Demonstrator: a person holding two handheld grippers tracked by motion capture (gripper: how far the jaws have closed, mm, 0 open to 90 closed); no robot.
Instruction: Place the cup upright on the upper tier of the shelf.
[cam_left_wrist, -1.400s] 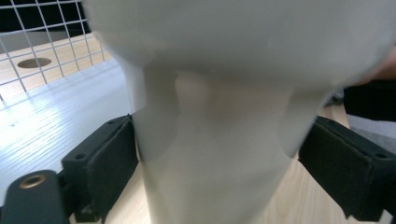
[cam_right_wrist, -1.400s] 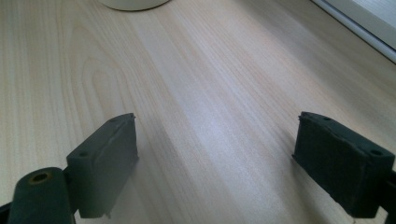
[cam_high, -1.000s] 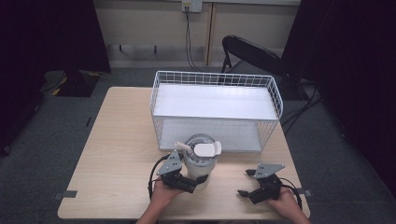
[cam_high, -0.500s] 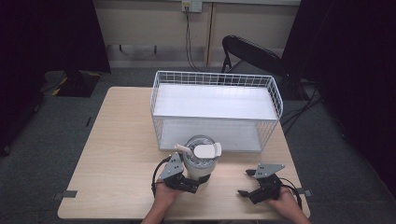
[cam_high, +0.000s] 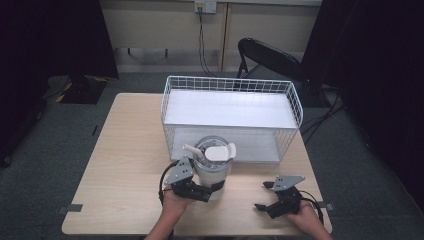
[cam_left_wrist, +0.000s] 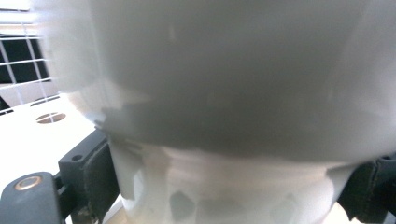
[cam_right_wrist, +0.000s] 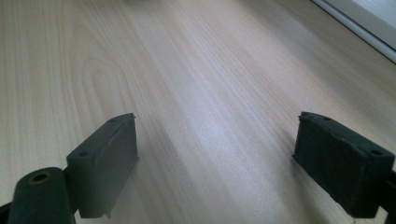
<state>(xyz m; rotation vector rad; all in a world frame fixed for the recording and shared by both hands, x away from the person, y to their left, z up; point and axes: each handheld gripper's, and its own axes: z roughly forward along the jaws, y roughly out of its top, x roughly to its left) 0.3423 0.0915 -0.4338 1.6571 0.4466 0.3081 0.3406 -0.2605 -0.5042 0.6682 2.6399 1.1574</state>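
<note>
Left gripper view has my left gripper (cam_high: 209, 188) clamped low on the white jug (cam_high: 212, 162) by the wire basket (cam_high: 230, 85) (near table edge) — I'd lift straight, keeping it upright — right gripper (cam_high: 264, 197) idle, jaws wide.

white wire basket (cam_high: 295, 107) on wooden table (cam_high: 125, 165); black chair (cam_high: 270, 55) behind.
</note>
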